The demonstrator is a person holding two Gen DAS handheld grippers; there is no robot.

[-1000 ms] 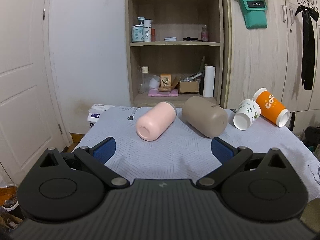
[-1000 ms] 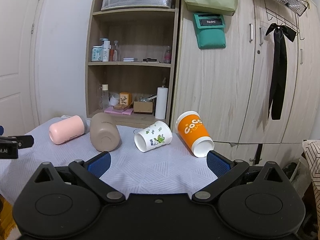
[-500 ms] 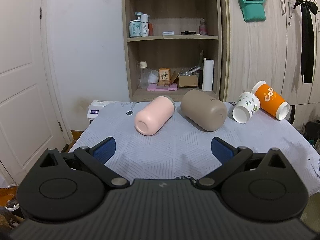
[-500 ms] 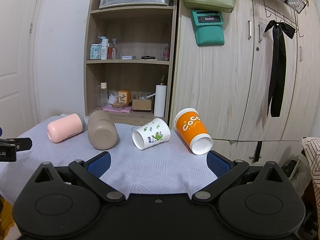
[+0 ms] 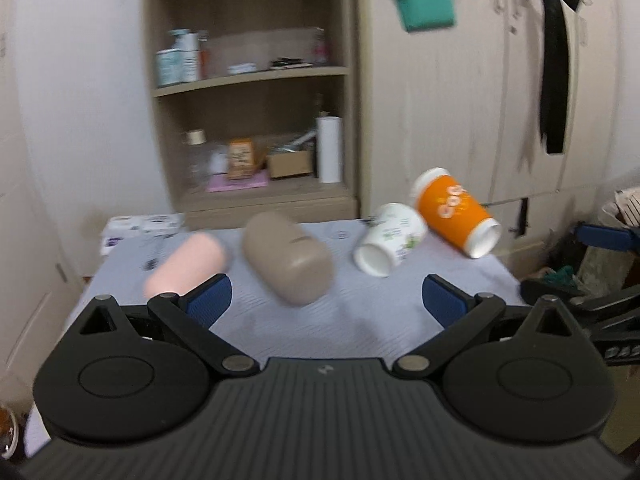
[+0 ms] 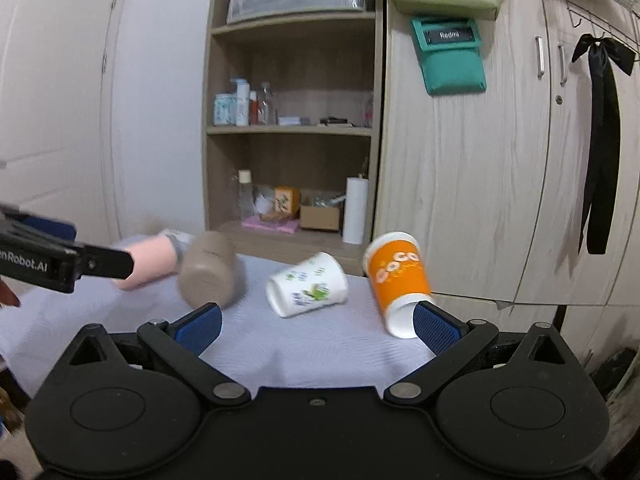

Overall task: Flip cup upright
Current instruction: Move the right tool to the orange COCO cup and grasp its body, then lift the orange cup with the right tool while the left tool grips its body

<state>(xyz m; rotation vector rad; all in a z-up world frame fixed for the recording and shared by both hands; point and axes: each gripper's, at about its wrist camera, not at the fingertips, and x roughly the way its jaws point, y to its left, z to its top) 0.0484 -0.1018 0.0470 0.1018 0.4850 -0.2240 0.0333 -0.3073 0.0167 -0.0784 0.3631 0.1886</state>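
Several cups lie on their sides on the cloth-covered table [image 5: 360,320]: a pink cup [image 5: 188,266], a taupe cup [image 5: 290,262], a white printed paper cup [image 5: 390,238] and an orange paper cup [image 5: 454,210]. They also show in the right wrist view: pink cup [image 6: 150,262], taupe cup [image 6: 208,274], white cup [image 6: 308,288], orange cup [image 6: 398,280]. My left gripper [image 5: 326,300] is open and empty, short of the taupe cup. My right gripper [image 6: 316,324] is open and empty, in front of the white cup.
A wooden shelf unit [image 6: 292,128] with bottles and boxes stands behind the table, next to wardrobe doors [image 6: 480,180]. The left gripper's side [image 6: 60,260] shows at the right wrist view's left edge. The right gripper [image 5: 600,264] shows at the left wrist view's right edge.
Both grippers have moved toward the table and swung right; the cups appear larger and the view is motion-blurred. Both stay open. The cups have not moved.
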